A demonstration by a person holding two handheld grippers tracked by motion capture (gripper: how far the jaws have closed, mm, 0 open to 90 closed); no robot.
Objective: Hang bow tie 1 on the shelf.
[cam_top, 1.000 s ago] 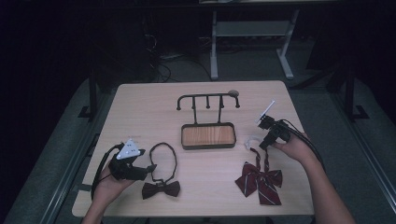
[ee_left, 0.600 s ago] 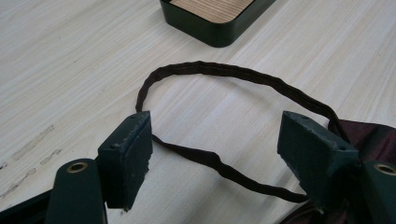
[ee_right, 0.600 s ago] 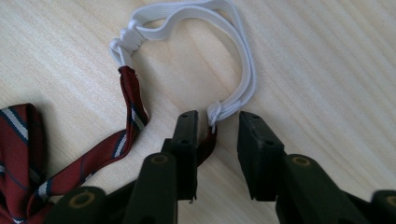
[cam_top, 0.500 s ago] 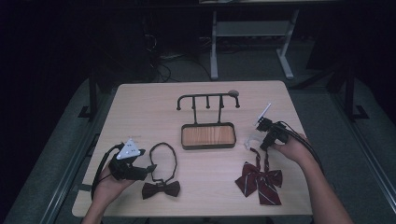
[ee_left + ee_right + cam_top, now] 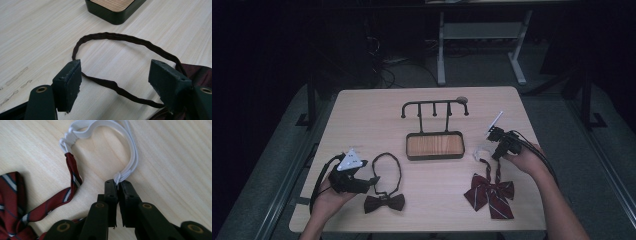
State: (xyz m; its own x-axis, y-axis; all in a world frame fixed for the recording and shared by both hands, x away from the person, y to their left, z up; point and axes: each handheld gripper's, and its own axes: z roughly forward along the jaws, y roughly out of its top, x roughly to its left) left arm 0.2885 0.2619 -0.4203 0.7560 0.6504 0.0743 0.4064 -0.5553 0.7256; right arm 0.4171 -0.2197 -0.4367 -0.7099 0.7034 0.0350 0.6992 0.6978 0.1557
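Observation:
A dark brown bow tie [image 5: 384, 202] lies at the front left of the table, its neck strap [image 5: 117, 40] looped toward the stand. My left gripper [image 5: 373, 181] is open, its jaws low over the near part of that strap [image 5: 113, 86], one on each side. At the front right lies a red striped bow tie [image 5: 491, 192] with a white elastic loop [image 5: 125, 135]. My right gripper [image 5: 118, 185] is shut on the end of that elastic [image 5: 481, 148], holding it just off the table. The red strap [image 5: 72, 170] trails from the loop's other end.
A black hook stand [image 5: 434, 106] rises from a wood-lined tray [image 5: 435, 156] at the table's middle. A small round knob [image 5: 461, 99] sits behind it. The table's edges drop to dark floor; a white table frame [image 5: 482, 32] stands beyond.
My right gripper has shifted slightly up and back with the white elastic. The left gripper has stayed in place.

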